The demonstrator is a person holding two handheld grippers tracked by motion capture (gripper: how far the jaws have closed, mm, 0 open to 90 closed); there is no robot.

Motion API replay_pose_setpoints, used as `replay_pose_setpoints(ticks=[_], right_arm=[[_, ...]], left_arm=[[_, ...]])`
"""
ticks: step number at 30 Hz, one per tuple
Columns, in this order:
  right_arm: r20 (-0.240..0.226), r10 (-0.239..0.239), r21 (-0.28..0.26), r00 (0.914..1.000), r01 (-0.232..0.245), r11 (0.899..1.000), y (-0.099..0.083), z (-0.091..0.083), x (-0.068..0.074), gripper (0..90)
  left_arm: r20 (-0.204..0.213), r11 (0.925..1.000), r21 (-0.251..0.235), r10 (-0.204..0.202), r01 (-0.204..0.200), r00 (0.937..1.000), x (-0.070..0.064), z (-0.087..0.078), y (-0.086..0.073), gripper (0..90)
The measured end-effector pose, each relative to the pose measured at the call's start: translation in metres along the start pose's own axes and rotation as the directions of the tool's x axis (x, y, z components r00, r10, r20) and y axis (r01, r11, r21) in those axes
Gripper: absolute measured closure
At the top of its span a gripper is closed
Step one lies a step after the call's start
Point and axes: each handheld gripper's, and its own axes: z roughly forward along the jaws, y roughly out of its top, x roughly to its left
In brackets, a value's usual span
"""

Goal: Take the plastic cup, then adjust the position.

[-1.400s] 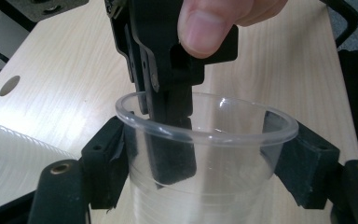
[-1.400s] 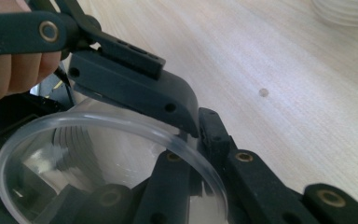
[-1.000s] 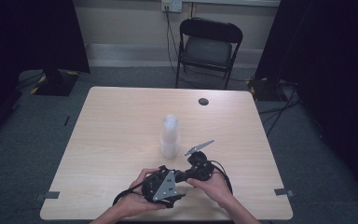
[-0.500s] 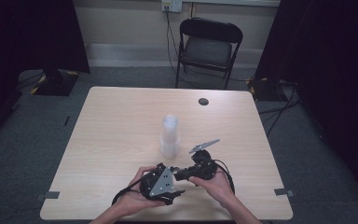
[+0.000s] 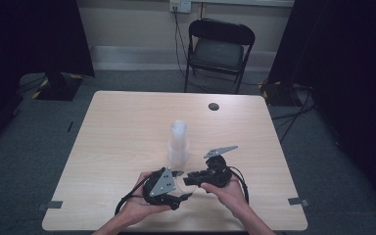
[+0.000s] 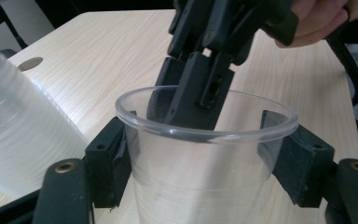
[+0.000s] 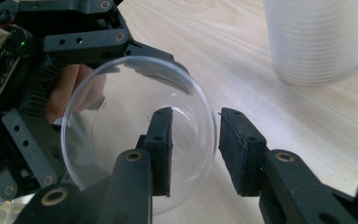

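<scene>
A single clear plastic cup (image 6: 205, 154) sits clamped between the jaws of the left gripper (image 5: 176, 188), one jaw on each side of its wall just under the rim. The right gripper (image 7: 193, 149) has its jaws apart and straddles the cup's rim, one jaw inside the cup and one outside. Both grippers are near the front edge of the tabletop (image 5: 127, 122). Just behind them stands the stack of clear cups (image 5: 178, 142).
</scene>
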Motion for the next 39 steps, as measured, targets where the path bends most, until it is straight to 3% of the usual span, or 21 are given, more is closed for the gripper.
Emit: replay_pose_setpoints(ticks=[4,11,12,21,28,39], right_arm=[[0.001,-0.006,-0.027,1.0000,0.006,1.000,0.000,-0.003,0.000,64.4],[-0.021,-0.033,-0.098,0.9992,0.031,0.995,0.001,-0.011,0.003,64.1],[-0.017,-0.034,-0.106,0.9993,0.032,0.994,0.001,-0.012,0.003,63.8],[-0.029,-0.045,-0.202,0.9986,0.038,0.979,0.003,-0.025,0.003,62.1],[0.011,-0.045,-0.234,0.9989,0.046,0.971,0.003,-0.032,0.000,59.8],[0.096,-0.047,-0.270,0.9943,0.071,0.960,-0.001,-0.041,-0.007,56.6]], left_arm=[[-0.005,0.9992,-0.014,-0.037,0.037,0.9993,0.003,-0.002,-0.001,29.2],[-0.018,0.9985,-0.011,-0.054,0.054,0.9984,0.007,-0.006,-0.003,29.1],[-0.020,0.9972,-0.017,-0.072,0.072,0.9972,0.008,-0.007,-0.003,29.2],[-0.046,0.9916,-0.045,-0.124,0.122,0.9913,0.017,-0.013,-0.006,29.2],[-0.047,0.9856,-0.062,-0.161,0.158,0.9859,0.023,-0.018,-0.007,29.4],[-0.070,0.9788,-0.094,-0.189,0.182,0.9795,0.031,-0.026,-0.008,29.6]])
